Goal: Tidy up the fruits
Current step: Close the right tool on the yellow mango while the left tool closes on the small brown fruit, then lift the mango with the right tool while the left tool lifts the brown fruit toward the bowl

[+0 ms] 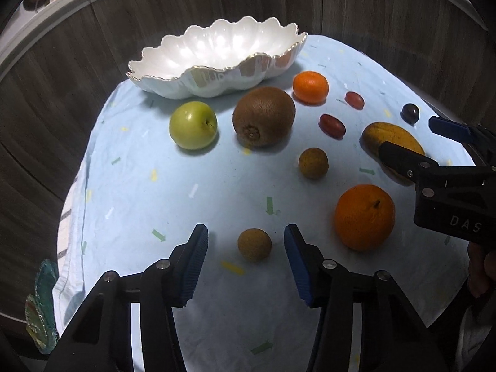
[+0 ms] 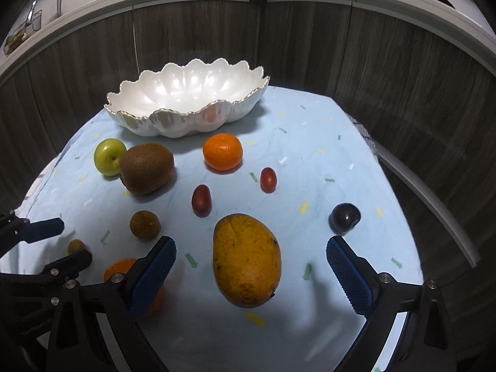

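Both tongs hang released, the left tongs straddling a small brown fruit and the right tongs straddling the mango on the desk; off-centre pinches could roll either away.

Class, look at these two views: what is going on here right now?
A person holds two grippers over fruit spread on a blue cloth. The left gripper straddles a small brown fruit, pads not touching. The right gripper stands open around the mango. The white bowl is empty.
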Demonstrator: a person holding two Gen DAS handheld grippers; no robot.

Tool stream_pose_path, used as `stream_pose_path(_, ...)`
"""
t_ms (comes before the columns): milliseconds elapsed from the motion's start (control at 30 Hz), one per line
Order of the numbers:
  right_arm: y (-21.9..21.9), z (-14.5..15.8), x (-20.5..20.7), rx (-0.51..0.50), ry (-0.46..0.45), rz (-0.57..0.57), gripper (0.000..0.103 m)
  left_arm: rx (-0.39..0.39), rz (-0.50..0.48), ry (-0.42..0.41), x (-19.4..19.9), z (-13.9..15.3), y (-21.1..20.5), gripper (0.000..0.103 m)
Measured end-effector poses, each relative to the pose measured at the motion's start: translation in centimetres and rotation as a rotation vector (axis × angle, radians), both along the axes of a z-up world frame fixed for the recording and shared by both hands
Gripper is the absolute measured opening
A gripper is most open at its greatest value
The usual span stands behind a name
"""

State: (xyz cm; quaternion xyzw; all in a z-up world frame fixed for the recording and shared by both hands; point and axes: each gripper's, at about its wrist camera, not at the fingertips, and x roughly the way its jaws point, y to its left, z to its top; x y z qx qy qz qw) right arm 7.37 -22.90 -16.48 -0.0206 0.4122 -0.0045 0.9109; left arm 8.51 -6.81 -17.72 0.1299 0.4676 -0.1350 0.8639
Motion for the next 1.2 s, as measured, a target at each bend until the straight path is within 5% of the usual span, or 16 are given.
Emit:
stream_pose_path(400, -0.1, -1.6, 0.7, 0.044, 0.056, 0.018, 0.079, -0.015, -0.033, 0.022, -0.3, -0.8, -0.3, 0.03)
stream_pose_path(733, -0.8, -2.2, 1.0, 0.091, 0.074, 0.009, 0.05, -0.018, -0.031, 0.025, -0.3, -0.7, -0.4, 0.023)
stream_pose_path(1200, -0.6, -1.0, 0.2, 0.084, 0.045, 0.021, 0.049, -0.054, 0.002, 0.017, -0.6, 0.1, 0.4, 0.022)
